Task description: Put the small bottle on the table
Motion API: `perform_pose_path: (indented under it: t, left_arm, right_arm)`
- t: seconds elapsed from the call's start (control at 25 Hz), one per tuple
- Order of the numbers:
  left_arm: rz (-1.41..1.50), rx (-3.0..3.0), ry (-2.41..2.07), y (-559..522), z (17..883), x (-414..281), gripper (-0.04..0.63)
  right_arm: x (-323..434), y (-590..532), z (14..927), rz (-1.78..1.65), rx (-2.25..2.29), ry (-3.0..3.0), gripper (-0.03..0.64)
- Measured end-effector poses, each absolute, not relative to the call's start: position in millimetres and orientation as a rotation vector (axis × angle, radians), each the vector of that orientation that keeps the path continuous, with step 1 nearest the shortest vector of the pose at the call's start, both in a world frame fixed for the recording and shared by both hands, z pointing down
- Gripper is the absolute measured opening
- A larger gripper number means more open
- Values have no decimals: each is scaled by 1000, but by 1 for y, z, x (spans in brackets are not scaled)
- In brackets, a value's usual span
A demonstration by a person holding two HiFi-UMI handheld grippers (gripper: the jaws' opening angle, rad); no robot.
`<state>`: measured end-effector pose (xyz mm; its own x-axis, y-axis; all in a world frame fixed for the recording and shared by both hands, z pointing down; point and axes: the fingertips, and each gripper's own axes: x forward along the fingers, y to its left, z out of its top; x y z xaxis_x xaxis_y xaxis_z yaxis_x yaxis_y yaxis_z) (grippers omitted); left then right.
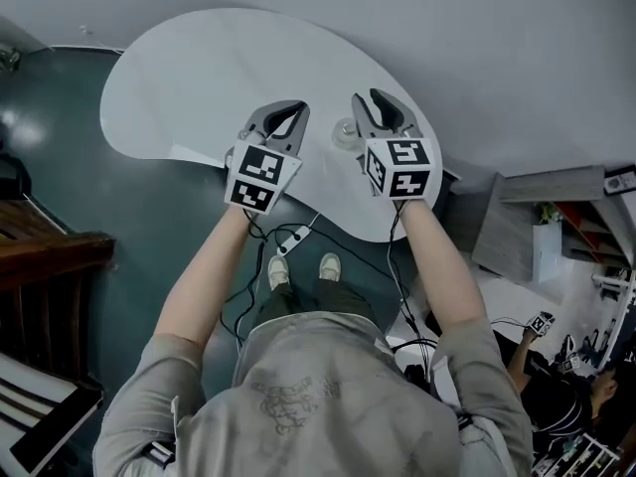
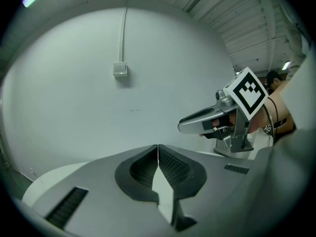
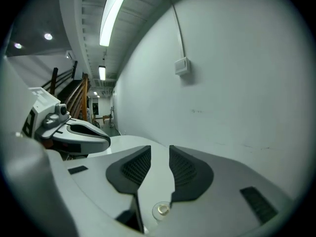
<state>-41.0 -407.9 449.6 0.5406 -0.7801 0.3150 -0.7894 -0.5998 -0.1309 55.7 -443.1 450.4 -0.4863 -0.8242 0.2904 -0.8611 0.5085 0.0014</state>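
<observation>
On my head view both grippers hang over the near edge of the white table (image 1: 189, 68), held side by side in the person's hands. The small bottle (image 1: 345, 133) stands on the table close to that edge, and I see it from straight above as a clear round shape. The left gripper (image 1: 286, 112) is over the table a little to the bottle's left, and the right gripper (image 1: 381, 107) is just to its right. Off the table's near edge, cables (image 1: 288, 241) trail across the dark floor by the person's shoes (image 1: 303, 269). On the left gripper view the fingers (image 2: 170, 164) are pressed together, tips touching, with nothing caught in them. The right gripper (image 2: 190, 123) floats over the table off to the side, and past the table's far edge a pale wall carries a small box (image 2: 119, 69) fed by a conduit. On the right gripper view the fingers (image 3: 185, 169) stand a narrow gap apart and hold nothing. The bottle (image 3: 161, 210) sits on the table below them, showing under the jaws near the bottom of the frame, apart from both pads. The left gripper (image 3: 98, 138) shows over the table at the left, and the same wall box (image 3: 181, 65) sits beyond the table.
</observation>
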Motion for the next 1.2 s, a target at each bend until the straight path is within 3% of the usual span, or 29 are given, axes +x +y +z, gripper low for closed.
perform_pose_path:
  t: [0.36,1.2]
  left_arm:
    - [466,2864,-1435,-368,364,-50,18]
    - [317,2994,-1417,-237,289,-61,18]
  right_arm:
    - [62,-378,336,99,1514,-2648,51]
    - [37,-222,271,25,1347,-2810,40]
